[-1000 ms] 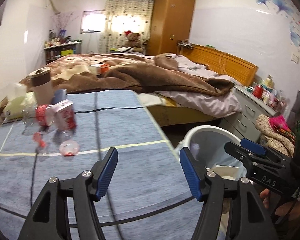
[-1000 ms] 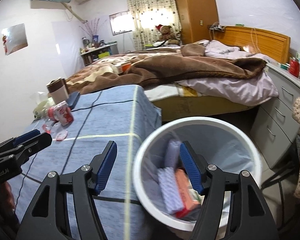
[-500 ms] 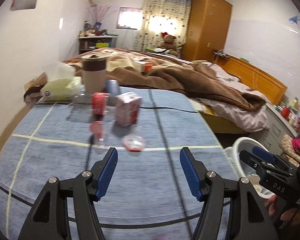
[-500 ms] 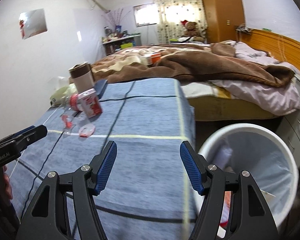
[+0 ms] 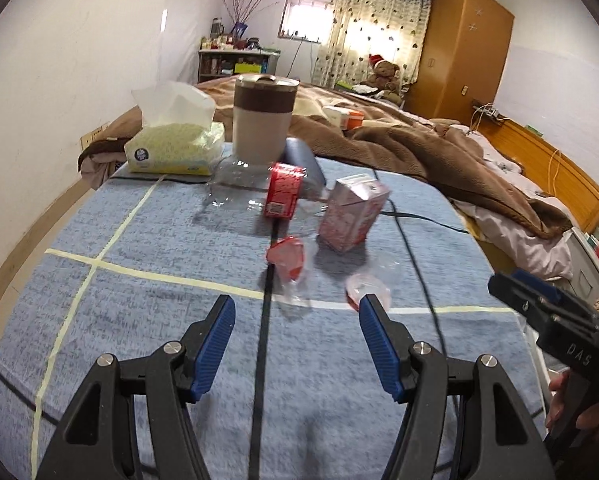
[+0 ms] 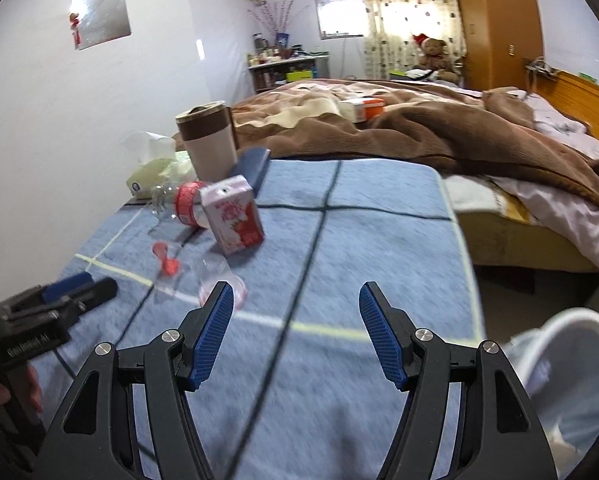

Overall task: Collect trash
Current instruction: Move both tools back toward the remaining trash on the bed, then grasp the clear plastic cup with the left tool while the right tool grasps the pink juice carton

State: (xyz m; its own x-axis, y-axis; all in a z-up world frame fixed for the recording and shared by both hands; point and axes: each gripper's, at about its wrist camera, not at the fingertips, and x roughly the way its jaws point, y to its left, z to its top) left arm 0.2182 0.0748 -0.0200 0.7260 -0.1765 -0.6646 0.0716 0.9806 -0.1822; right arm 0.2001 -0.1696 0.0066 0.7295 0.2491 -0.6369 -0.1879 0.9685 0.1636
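Note:
On the blue cloth-covered table (image 5: pixel 147 312) lie a pink drink carton (image 5: pixel 353 216), a clear plastic bottle with a red label (image 5: pixel 281 194), a crumpled red-and-clear wrapper (image 5: pixel 287 258) and a small clear cup with red inside (image 5: pixel 367 290). The carton (image 6: pixel 233 214) and bottle (image 6: pixel 185 202) also show in the right wrist view. My left gripper (image 5: pixel 295 320) is open and empty, just short of the wrapper and cup. My right gripper (image 6: pixel 295 312) is open and empty over the table, also visible at right in the left view (image 5: pixel 539 300). The white trash bin (image 6: pixel 571 368) stands at lower right.
A brown-and-beige tumbler (image 5: pixel 264 120), a tissue pack (image 5: pixel 175 144) and a dark blue case (image 5: pixel 303 160) stand at the table's far end. A bed with brown blankets (image 5: pixel 419 148) lies beyond. A wall runs along the left. Drawers (image 5: pixel 591 264) stand at right.
Both grippers have swung left from the bin toward the table's trash and moved closer to it. The bin has slid to the right edge of the right view. Both stay open.

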